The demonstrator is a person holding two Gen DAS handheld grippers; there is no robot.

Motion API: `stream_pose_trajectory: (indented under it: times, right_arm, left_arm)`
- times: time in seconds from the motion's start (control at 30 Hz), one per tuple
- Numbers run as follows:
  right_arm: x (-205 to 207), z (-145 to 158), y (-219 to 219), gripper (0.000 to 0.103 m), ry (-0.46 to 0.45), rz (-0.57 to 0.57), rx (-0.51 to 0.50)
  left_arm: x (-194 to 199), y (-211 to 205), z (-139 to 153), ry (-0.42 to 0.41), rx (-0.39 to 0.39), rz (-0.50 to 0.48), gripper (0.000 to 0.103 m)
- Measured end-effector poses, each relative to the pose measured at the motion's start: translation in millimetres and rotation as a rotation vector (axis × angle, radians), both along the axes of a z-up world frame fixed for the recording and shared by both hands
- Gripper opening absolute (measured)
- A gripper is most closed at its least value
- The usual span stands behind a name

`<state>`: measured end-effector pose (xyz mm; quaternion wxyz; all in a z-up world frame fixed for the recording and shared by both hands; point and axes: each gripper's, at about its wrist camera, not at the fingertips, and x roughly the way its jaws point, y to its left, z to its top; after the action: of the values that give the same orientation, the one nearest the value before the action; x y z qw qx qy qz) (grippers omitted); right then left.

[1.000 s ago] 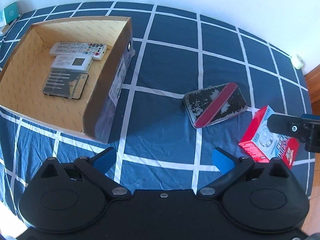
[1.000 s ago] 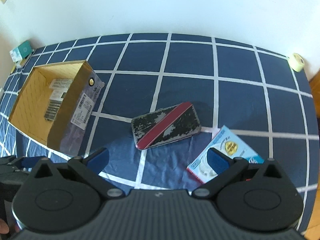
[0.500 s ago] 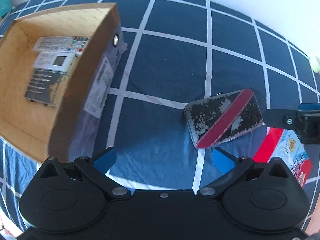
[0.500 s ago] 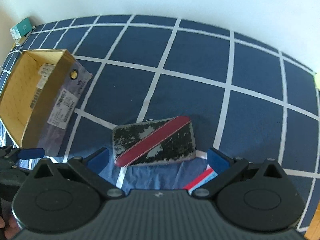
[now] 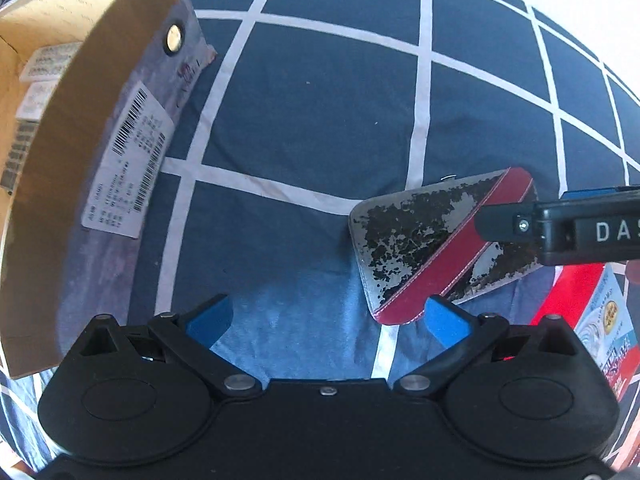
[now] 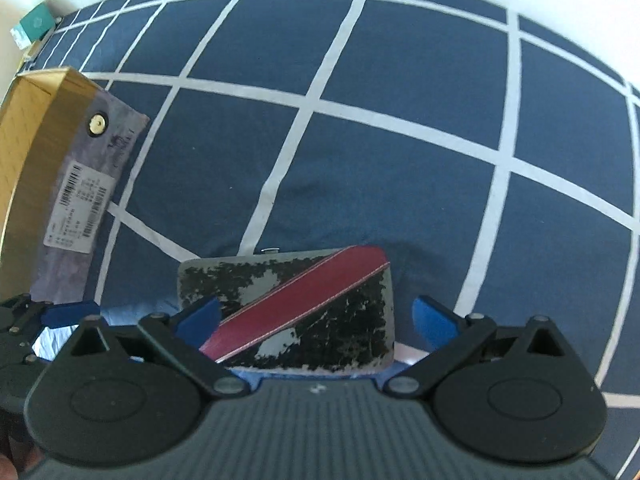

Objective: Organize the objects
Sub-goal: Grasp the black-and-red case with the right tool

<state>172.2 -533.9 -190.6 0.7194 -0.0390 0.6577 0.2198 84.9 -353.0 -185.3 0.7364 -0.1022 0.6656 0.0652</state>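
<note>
In the left wrist view, the left gripper (image 5: 327, 316) hangs low over a navy bedspread (image 5: 320, 120) with a white grid, its blue fingers spread wide with nothing between them. A cardboard box (image 5: 72, 128) stands at the left, its near wall carrying a barcode label (image 5: 128, 164); pale remote controls (image 5: 40, 68) lie inside, only partly seen past the wall. The case (image 5: 432, 248), a flat rectangular thing in flaking black and silver with a dark red diagonal stripe, lies on the bedspread to the right of the gripper, its near corner just beside the right-hand blue finger. Its long axis runs from lower left to upper right. One finger of the right gripper (image 5: 560, 232) reaches in from the right edge and crosses over the case's far end, hiding part of it. A red, white and blue packet (image 5: 600, 320) lies to the right, partly under that finger.

In the right wrist view, the right gripper (image 6: 316, 316) is low over the case (image 6: 304, 300), fingers wide open, one over the case's left part and the other just past its right edge; whether they touch it cannot be told. The case's long axis lies roughly across the frame. The cardboard box (image 6: 36, 140) stands well to the left, and a blue fingertip of the left gripper (image 6: 68, 314) shows at the left edge. A small teal box (image 6: 34, 26) sits at the far corner.
</note>
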Motion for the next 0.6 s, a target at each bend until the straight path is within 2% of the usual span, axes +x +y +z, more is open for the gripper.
stream_pose_trajectory:
  times: [0.27,0.43,0.6]
  right_arm:
    - [11,-17,4,0.097,0.030,0.041,-0.008]
    - [10,-23,8,0.085,0.028,0.044,-0.043]
    - [8,-23,6,0.082,0.020,0.015,-0.051]
  left_arm:
    - [1,0,-9,0.004,-0.018,0.014,0.103]
    - [2,0,-12,0.009,-0.030,0.014,0.103]
    - [2,2,-13,0.009,-0.037,0.014,0.103]
